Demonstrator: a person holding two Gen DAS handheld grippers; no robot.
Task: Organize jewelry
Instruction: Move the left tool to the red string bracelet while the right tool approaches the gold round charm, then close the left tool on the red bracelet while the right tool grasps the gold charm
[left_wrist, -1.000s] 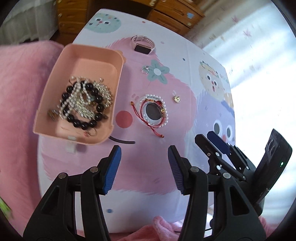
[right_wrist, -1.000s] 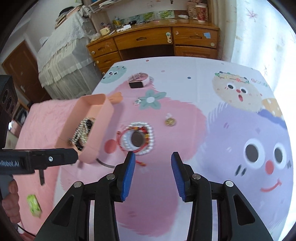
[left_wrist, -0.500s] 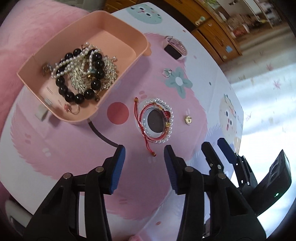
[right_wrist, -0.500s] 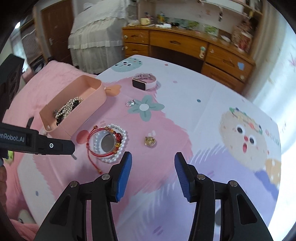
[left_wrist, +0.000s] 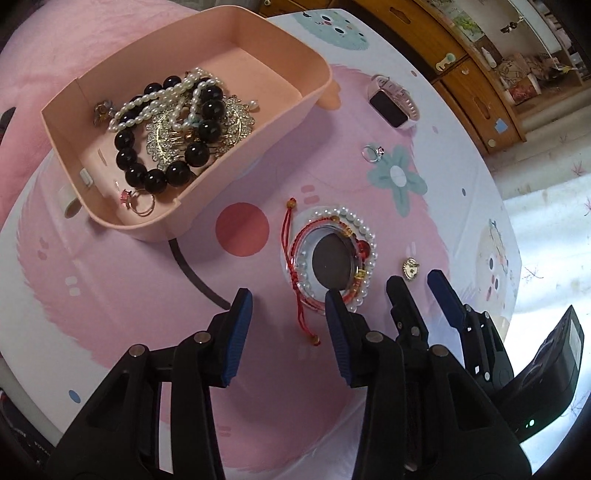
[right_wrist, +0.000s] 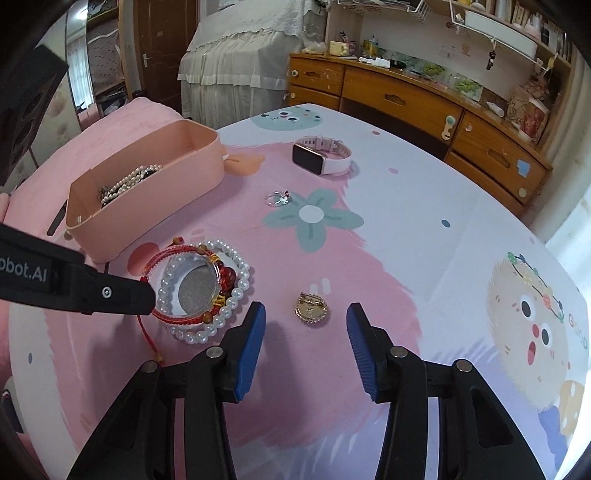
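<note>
— Jewelry half sorted, I'd say: the pale pink plastic box (left_wrist: 192, 122) ahead and to the left of the left claw (left_wrist: 286, 314) already holds a black bead bracelet (left_wrist: 162, 147), pearl strands and a gilt comb, while several pieces lie loose on the cartoon-printed pink tablecloth (right_wrist: 424, 258).

— Which one is in hand?

— None. Both claws are spread wide and carry nothing. The left one hangs low, tilted down at the cloth, its right fingertip at the near edge of the stack of white pearl and red cord bracelets (left_wrist: 332, 258).

— And the right claw (right_wrist: 304, 328)?

— Low too, pointing across the table, with the small round gold brooch (right_wrist: 311, 309) just ahead, roughly centred in its gap.

— So the next move?

— Probably a pick — each claw needs to drop, straddle its piece and close. The brooch is flat, so the tips must reach the cloth. Farther ahead wait a silver ring with a red stone (right_wrist: 277, 198) and a pink-strapped smartwatch (right_wrist: 320, 155).
</note>
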